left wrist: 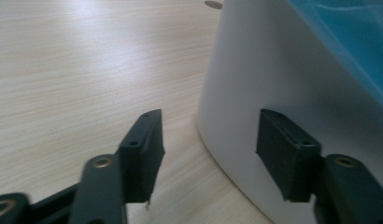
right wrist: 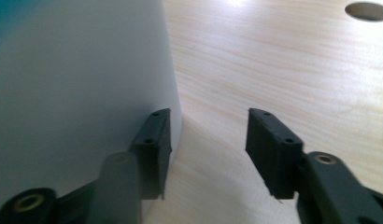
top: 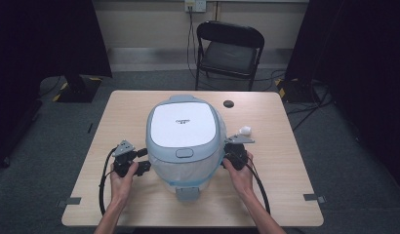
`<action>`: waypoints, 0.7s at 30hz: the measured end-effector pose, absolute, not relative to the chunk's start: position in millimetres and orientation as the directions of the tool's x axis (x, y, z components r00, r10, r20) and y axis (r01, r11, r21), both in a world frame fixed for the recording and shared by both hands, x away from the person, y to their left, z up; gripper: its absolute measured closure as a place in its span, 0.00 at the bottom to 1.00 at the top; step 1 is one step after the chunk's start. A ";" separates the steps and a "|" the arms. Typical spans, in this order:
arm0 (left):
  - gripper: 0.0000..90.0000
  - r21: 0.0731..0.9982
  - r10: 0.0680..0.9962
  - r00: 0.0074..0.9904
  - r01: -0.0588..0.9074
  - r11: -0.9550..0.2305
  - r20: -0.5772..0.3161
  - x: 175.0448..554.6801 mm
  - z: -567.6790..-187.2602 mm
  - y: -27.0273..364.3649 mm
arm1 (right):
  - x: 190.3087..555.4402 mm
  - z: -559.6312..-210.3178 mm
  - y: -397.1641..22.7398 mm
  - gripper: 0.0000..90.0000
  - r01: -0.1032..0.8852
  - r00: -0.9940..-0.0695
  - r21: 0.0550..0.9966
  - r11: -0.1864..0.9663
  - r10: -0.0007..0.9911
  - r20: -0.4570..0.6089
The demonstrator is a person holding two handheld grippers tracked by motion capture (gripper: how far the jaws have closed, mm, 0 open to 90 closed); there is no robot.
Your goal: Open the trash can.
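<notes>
While the rice cooker [top: 184, 141] sits mid-table [top: 115, 117], the left tool [top: 142, 163] and right tool [top: 230, 155] flank its body, jaws apart, nothing clamped, apparently positioned for a two-sided lift.

Recording lab, black curtains [top: 37, 39], folding chair [top: 230, 48], taped floor cables [top: 305, 105]

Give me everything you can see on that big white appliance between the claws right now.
The appliance looks like a large rice cooker: rounded white glossy plastic body, pale blue-grey lid with a white top panel bearing small print, a lid button at the front and a grey handle piece low in front. It stands upright mid-table, lid closed. The left claw and right claw flank its sides, jaws open, nothing gripped.
</notes>
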State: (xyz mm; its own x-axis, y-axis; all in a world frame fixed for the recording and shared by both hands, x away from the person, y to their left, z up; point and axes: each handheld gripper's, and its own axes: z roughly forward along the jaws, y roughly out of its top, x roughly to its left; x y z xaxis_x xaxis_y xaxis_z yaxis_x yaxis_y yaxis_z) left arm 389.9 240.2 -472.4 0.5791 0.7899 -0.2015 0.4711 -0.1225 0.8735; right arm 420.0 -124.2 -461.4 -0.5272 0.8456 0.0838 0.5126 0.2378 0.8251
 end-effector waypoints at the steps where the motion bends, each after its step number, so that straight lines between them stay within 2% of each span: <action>1: 0.50 0.875 0.797 0.571 0.469 -0.120 -0.197 390.5 -472.1 239.6 | 420.9 -461.7 -123.4 0.60 0.520 -0.523 0.824 0.227 0.847 0.096; 6: 0.57 0.876 0.823 0.543 0.465 -0.130 -0.166 400.1 -469.3 235.7 | 423.5 -464.0 -120.4 0.63 0.526 -0.504 0.829 0.192 0.855 0.122; 7: 0.60 0.872 0.831 0.535 0.469 -0.140 -0.154 403.3 -467.5 234.1 | 422.9 -464.1 -117.6 0.66 0.528 -0.498 0.830 0.183 0.858 0.128; 11: 0.62 0.876 0.850 0.504 0.467 -0.118 -0.155 415.6 -464.8 231.6 | 424.2 -462.5 -114.0 0.67 0.533 -0.488 0.824 0.192 0.865 0.115; 13: 0.69 0.875 0.851 0.508 0.462 -0.141 -0.131 418.3 -462.7 230.6 | 423.2 -462.9 -111.5 0.69 0.531 -0.490 0.826 0.187 0.864 0.119; 15: 0.70 0.876 0.853 0.506 0.461 -0.141 -0.129 419.1 -462.6 230.7 | 422.2 -462.9 -109.1 0.71 0.528 -0.489 0.828 0.187 0.865 0.116; 16: 0.68 0.876 0.856 0.498 0.465 -0.129 -0.139 420.6 -463.7 232.8 | 421.1 -462.7 -108.1 0.67 0.522 -0.489 0.830 0.196 0.866 0.103; 18: 0.56 0.874 0.868 0.477 0.471 -0.119 -0.139 421.5 -464.7 235.4 | 421.0 -462.5 -108.3 0.63 0.518 -0.485 0.831 0.205 0.870 0.088; 19: 0.51 0.871 0.873 0.468 0.477 -0.118 -0.138 421.6 -465.2 236.8 | 421.9 -461.9 -109.7 0.54 0.518 -0.495 0.826 0.221 0.865 0.080; 20: 0.44 0.871 0.873 0.468 0.477 -0.118 -0.138 421.6 -465.2 236.8 | 421.9 -461.9 -109.7 0.54 0.518 -0.495 0.826 0.221 0.865 0.080; 21: 0.44 0.870 0.882 0.460 0.472 -0.142 -0.105 420.7 -465.2 238.1 | 421.6 -460.6 -111.0 0.47 0.505 -0.496 0.826 0.251 0.867 0.040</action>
